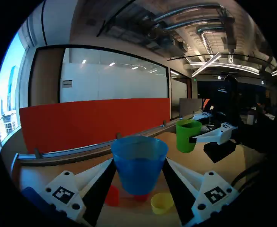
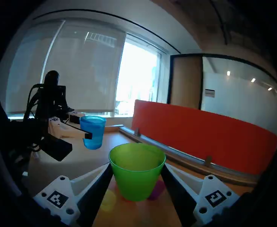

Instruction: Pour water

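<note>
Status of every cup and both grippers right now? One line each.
Blue translucent plastic cup: upright, gripped, fill level unclear.
Green plastic cup: upright, gripped, fill level unclear.
Left gripper: shut on the blue cup.
Right gripper: shut on the green cup.
Small yellow cup: upright on the wooden desk, free.
Small red cup: on the desk, partly hidden.

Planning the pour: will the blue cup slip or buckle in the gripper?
Likely light and a bit flexible: the blue cup looks thin, translucent plastic. Smooth walls might slip when tilted; the wider rim should resist dropping.
</note>
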Demonstrator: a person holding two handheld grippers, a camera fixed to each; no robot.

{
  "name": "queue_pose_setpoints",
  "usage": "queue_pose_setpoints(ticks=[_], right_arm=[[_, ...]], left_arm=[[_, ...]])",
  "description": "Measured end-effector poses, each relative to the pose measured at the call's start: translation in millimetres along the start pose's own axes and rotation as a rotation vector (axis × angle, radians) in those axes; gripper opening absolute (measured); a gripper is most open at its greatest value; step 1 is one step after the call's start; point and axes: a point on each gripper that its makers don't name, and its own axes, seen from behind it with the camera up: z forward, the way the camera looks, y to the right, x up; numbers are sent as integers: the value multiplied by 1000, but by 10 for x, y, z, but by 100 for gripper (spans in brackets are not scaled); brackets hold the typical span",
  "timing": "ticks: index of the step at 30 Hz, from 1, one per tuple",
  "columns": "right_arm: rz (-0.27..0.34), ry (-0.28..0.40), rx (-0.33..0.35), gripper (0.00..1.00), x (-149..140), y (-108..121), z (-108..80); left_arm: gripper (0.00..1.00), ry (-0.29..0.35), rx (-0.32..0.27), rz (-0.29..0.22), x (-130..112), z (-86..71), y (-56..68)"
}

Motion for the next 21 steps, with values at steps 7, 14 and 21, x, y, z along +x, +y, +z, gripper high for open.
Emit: queue_pose_setpoints(ticks=[7, 14, 21], right_arm=[[-23, 6, 6, 89, 37, -18, 15], [-42, 7, 9, 89, 75, -22, 32], [-45, 7, 12, 89, 85, -17, 50]], left_arm=[[82, -6, -17, 0, -73, 7, 53], [82, -10, -25, -2, -103, 1, 75], [82, -14, -25, -6, -125, -1, 59]])
